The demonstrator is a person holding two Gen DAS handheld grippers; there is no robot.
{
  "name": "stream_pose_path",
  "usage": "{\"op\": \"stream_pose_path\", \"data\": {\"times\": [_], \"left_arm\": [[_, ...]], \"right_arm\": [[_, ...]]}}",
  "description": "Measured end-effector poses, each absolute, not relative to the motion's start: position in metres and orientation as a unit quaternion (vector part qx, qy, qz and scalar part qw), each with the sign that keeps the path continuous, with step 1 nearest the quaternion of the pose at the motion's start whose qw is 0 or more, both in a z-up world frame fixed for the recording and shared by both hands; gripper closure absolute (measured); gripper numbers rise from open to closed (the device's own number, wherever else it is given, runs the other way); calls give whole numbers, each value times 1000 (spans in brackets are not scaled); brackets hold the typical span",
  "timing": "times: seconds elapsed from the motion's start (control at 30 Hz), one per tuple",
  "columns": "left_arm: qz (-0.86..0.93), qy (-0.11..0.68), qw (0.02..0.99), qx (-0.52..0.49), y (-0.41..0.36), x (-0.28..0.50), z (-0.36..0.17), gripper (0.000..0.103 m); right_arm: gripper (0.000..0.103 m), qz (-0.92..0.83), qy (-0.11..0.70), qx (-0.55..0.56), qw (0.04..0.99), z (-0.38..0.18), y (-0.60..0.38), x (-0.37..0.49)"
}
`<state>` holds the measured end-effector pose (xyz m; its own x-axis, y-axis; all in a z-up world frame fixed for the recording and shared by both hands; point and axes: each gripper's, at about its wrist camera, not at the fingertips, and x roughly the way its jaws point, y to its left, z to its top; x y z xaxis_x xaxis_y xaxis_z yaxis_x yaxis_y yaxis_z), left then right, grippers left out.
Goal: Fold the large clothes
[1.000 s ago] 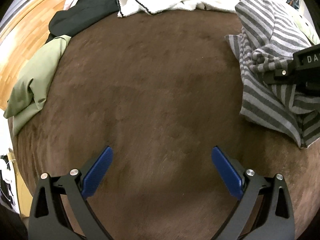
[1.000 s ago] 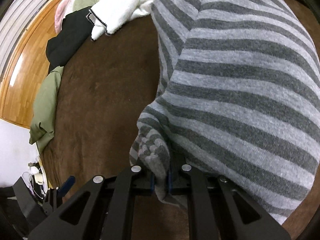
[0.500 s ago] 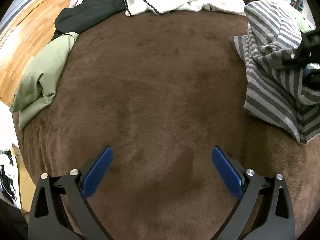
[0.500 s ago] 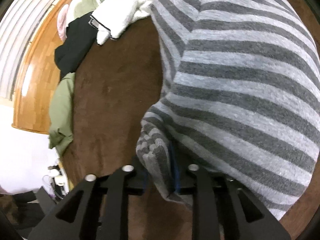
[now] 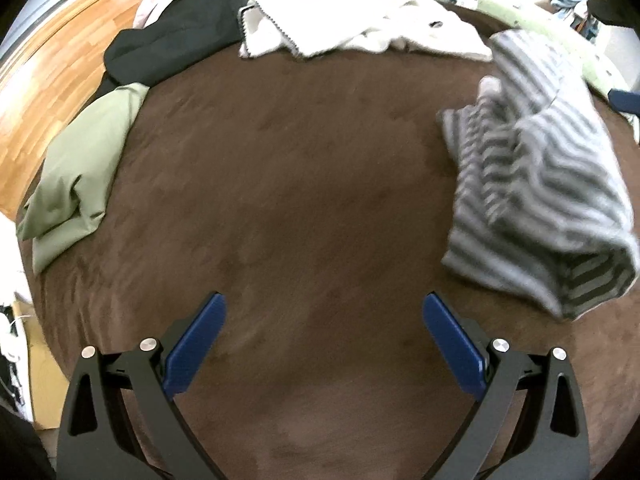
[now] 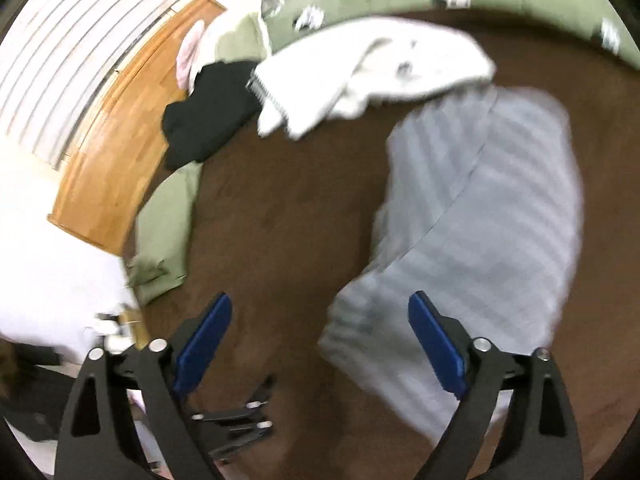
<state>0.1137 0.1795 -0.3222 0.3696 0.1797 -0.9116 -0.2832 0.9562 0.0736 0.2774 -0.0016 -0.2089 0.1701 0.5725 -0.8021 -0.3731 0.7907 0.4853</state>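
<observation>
While the left wrist view looks down along the left tool (image 5: pixel 320 320), its 2 blue pads (image 5: pixel 196 344) stand wide apart with nothing between them, above bare brown blanket (image 5: pixel 288 184). The striped grey garment (image 5: pixel 544 184) lies crumpled at the right of the blanket, well apart from this tool. Against the frame 1 second ago, the black body of the other tool no longer overlaps the stripes, and the heap has slumped lower and wider. Along the far and left edges lie 3 other garments: 1 white (image 5: pixel 360 24), 1 black (image 5: pixel 176 36), 1 olive green (image 5: pixel 80 168).

In the right wrist view, blurred by motion, the right tool (image 6: pixel 320 328) has its jaws opening, already wide apart. The striped grey garment (image 6: pixel 480 240) lies below on the blanket (image 6: pixel 272 216), partly behind the right pad (image 6: pixel 436 344); neither pad presses it. 1 second ago these pads were clamped on a fold of that cloth, which filled the frame; now it sits farther off. The same 3 garments show far left: white (image 6: pixel 360 68), black (image 6: pixel 208 116), olive (image 6: pixel 168 224). The left tool's black fingers (image 6: pixel 236 420) show at the near edge.
</observation>
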Motion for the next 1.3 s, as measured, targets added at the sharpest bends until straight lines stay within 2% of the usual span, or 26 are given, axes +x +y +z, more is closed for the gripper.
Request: {"op": "stream_pose_path", "data": {"times": [0.1,0.3,0.43,0.6,0.8,1.03,1.13,1.3], "left_arm": [[115,524,842,-58,169,127,-304,6],[57,483,867,-107,133,165,-273,6],[17,460,872,-164,100,186,-261,6],[-8,442,871,-215,62,205,-260,7],[-21,430,869,-244,39,209,-267,7],[32,498,835,-231,49,204,-331,6],[27,491,826,-276,65,193,-347,6],[38,480,831,-277,70,190,-355,5]], "right_arm": [[13,286,541,25,791,-195,-17,300],[18,275,529,-73,799,-207,-23,343],[32,289,535,-99,788,-224,-19,360],[44,297,553,-118,769,-249,-16,378],[45,310,569,-130,750,-274,-14,392],[45,323,588,-135,729,-309,-6,407],[45,333,590,-137,723,-323,3,406],[42,333,575,-154,731,-343,19,406]]}}
